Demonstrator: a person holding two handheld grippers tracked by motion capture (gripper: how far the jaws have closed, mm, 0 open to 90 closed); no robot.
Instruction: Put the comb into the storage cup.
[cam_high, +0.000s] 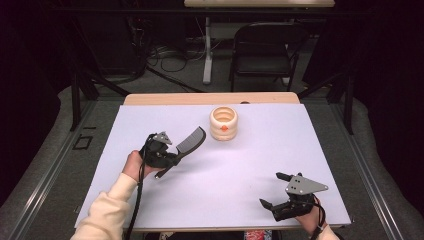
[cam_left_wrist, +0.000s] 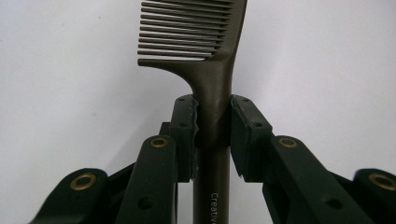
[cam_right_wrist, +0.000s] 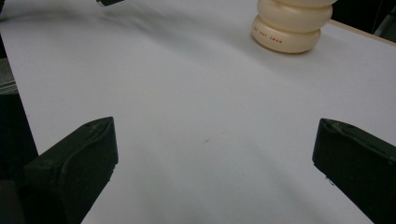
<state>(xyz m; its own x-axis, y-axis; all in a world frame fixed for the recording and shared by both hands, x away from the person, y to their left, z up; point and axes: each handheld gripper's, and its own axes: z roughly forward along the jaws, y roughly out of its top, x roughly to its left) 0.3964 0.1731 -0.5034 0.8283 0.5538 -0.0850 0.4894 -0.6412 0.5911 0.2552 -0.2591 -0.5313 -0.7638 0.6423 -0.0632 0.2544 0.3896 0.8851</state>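
Even light falls from above on the white table (cam_high: 165, 200), which stands bright against a dark, dim room behind it. Shadows are soft and faint, one lying just beside the cream ridged holder (cam_high: 223, 123). In the left gripper view the comb (cam_left_wrist: 212, 70) is sharp; the high view looks grainy.

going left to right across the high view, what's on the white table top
left tool → comb → cream ribbed holder → right tool
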